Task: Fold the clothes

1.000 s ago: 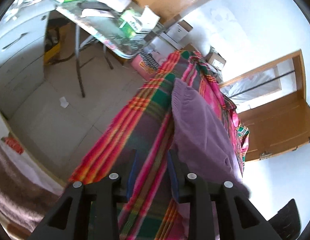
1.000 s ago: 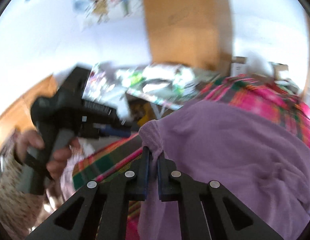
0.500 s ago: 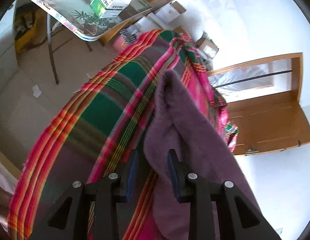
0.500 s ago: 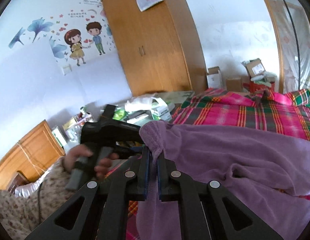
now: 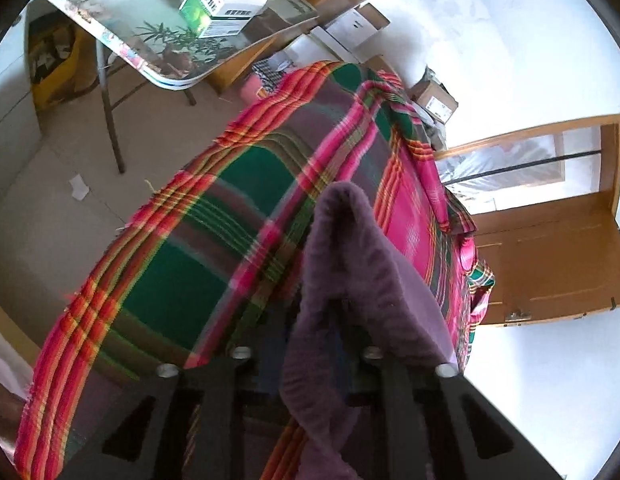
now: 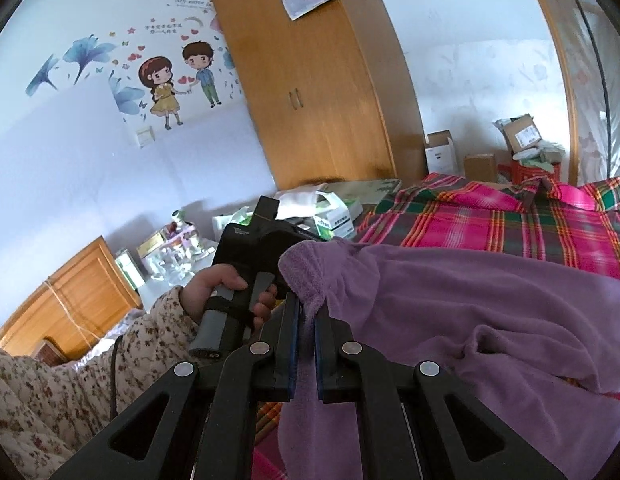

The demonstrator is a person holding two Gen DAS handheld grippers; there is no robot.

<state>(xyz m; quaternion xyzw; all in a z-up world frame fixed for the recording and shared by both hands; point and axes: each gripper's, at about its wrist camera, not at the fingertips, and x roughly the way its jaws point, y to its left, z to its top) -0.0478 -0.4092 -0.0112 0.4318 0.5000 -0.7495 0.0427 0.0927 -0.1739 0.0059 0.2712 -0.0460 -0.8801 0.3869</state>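
A purple fleece garment (image 6: 489, 312) lies spread over a plaid bedspread (image 6: 509, 224), one edge lifted at two points. The right gripper (image 6: 305, 344) is pressed together on a bunched corner, while the left gripper (image 5: 310, 340) has cloth draped between its fingers, which stand apart and do not visibly pinch it. The likely risk is that the loose left fold slides out when raised, leaving the garment hanging unevenly from the right side and spoiling the fold.
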